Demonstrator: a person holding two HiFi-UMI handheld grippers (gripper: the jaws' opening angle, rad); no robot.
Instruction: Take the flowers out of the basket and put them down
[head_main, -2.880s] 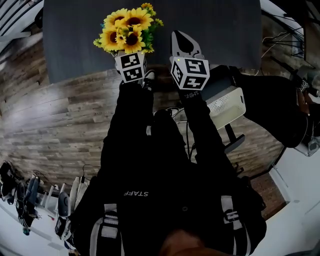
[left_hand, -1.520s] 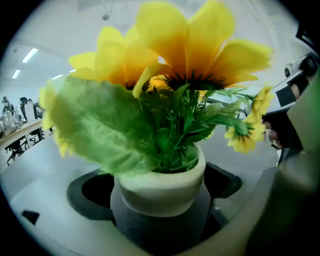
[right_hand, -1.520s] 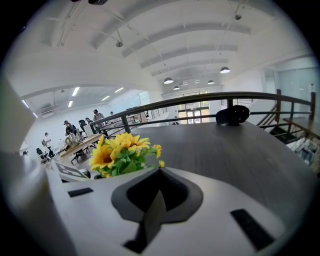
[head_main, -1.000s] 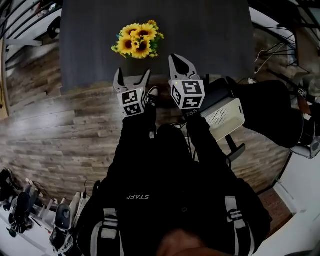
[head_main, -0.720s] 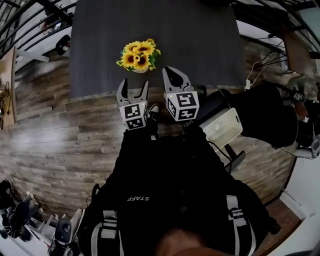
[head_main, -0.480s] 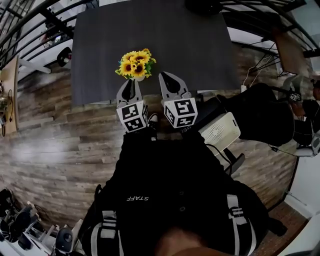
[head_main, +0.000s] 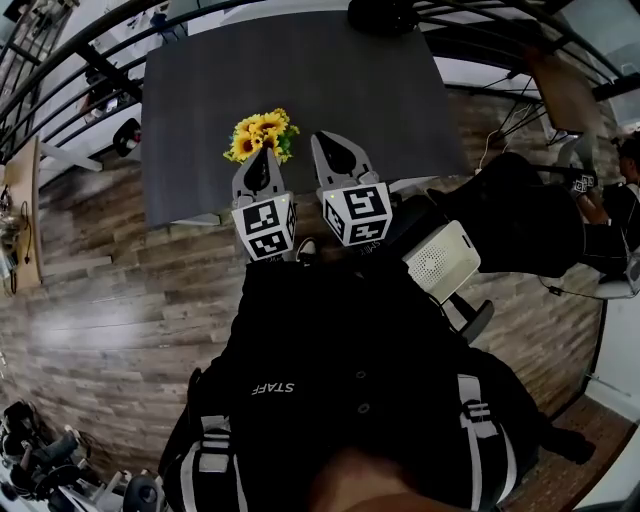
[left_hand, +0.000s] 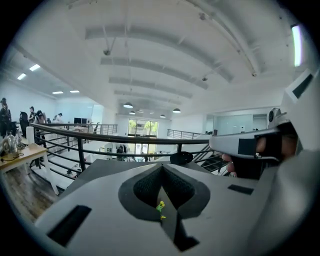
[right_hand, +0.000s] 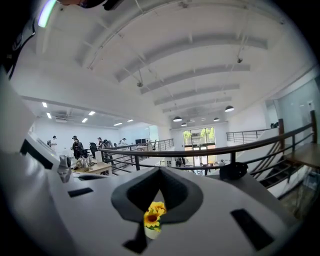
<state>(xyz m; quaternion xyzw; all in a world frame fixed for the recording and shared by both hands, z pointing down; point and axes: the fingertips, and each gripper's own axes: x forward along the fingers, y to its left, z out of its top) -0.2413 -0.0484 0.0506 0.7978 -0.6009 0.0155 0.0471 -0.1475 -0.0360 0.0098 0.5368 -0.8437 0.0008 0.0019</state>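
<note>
An open office floor with arched ceiling beams and a black railing lay behind a dark grey tabletop, which stood on a wood-plank floor. The sunflowers stood upright in a tight yellow bunch on the tabletop near its front edge, left of centre. In the right gripper view a small pale container showed beneath them, but whether it was the basket could not be told. Both grippers were held side by side over that front edge, at the ends of black sleeves, and neither touched the flowers. The left gripper had just closed its jaws, which met with nothing between them. In its own view only a sliver of the flowers showed far off through the slit below the meeting pads. The right gripper likewise had its jaws together and carried nothing, and the sunflowers showed through the narrow gap beneath its pads, out on the tabletop beyond. A white perforated box sat low to the person's right, off the tabletop.
</note>
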